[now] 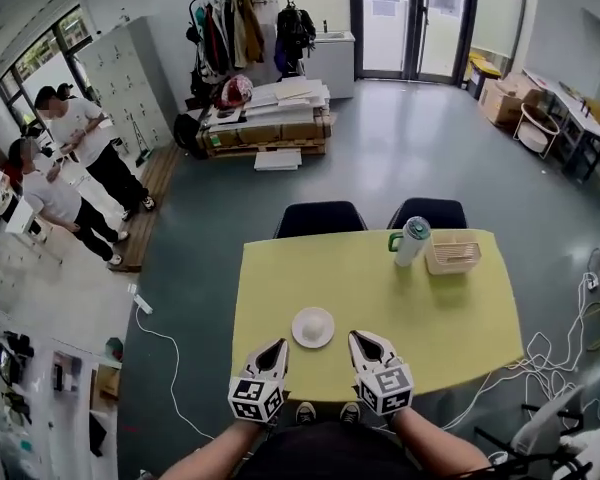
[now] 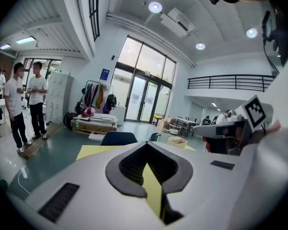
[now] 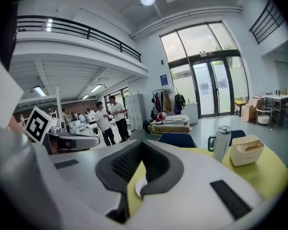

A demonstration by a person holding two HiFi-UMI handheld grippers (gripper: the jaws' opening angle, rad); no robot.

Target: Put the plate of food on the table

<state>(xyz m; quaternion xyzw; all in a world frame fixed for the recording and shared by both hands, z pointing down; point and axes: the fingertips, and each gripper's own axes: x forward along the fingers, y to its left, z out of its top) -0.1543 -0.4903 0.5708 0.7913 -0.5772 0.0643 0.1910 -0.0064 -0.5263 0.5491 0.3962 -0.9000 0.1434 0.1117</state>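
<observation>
At the bottom centre of the head view, two grippers sit side by side over the near edge of one yellow table (image 1: 460, 328). The left gripper (image 1: 277, 345) and the right gripper (image 1: 359, 337) both have their jaws closed on nothing. One white plate (image 1: 313, 327) lies on the table between their tips, touching neither. Farther, toward the right, one white bottle (image 1: 411, 241) stands just beside one beige basket (image 1: 452, 256). Two dark chairs (image 1: 318, 218) are tucked at the far edge. Two people (image 1: 75, 128) stand at the upper left.
</observation>
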